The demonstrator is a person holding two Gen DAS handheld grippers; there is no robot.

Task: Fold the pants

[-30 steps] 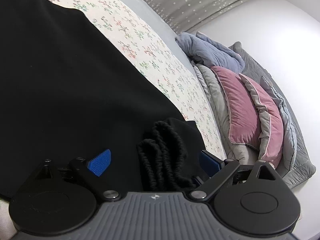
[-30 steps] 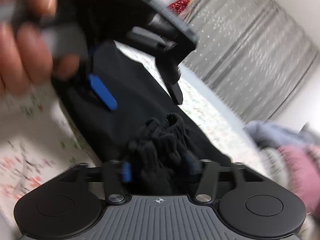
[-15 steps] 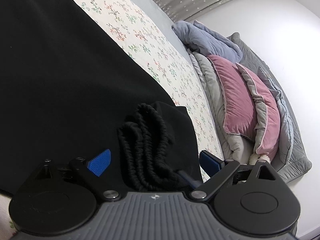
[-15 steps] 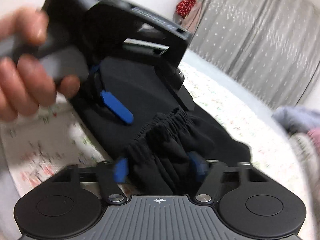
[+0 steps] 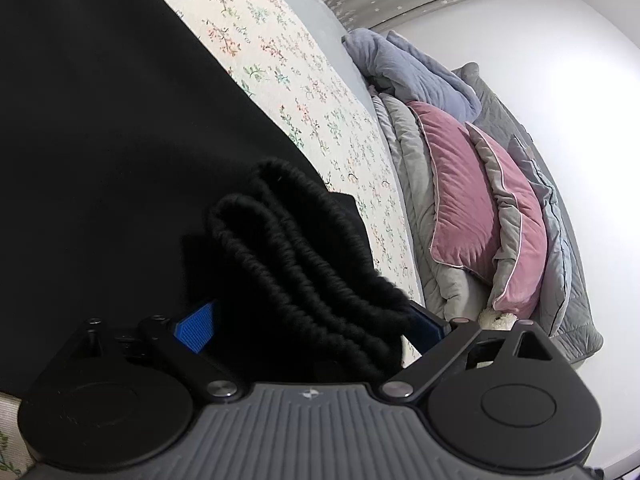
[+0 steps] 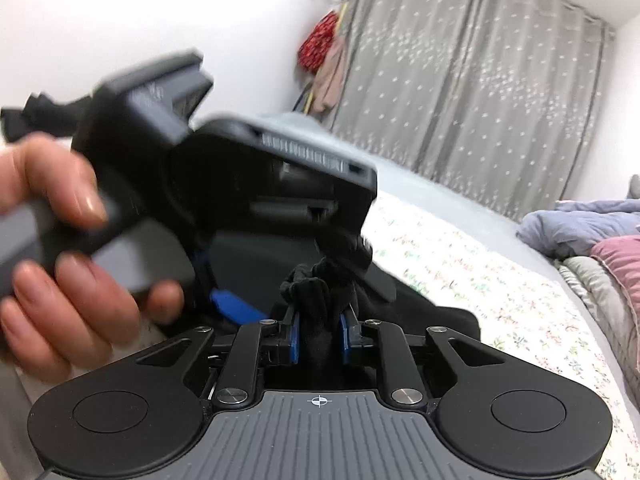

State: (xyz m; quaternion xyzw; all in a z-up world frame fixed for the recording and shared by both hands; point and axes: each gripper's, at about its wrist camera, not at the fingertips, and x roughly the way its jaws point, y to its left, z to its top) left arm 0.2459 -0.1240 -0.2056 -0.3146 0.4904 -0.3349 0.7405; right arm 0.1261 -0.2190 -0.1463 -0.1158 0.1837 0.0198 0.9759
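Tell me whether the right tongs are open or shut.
Shut. In the right wrist view the right tongs have both blue pads pressed against a bunched fold of the black pants, with no gap left beside the cloth.

Both wrist views sit low and close over the bed (image 5: 304,92), facing its pillows (image 5: 464,208); both share the pants (image 6: 316,300).
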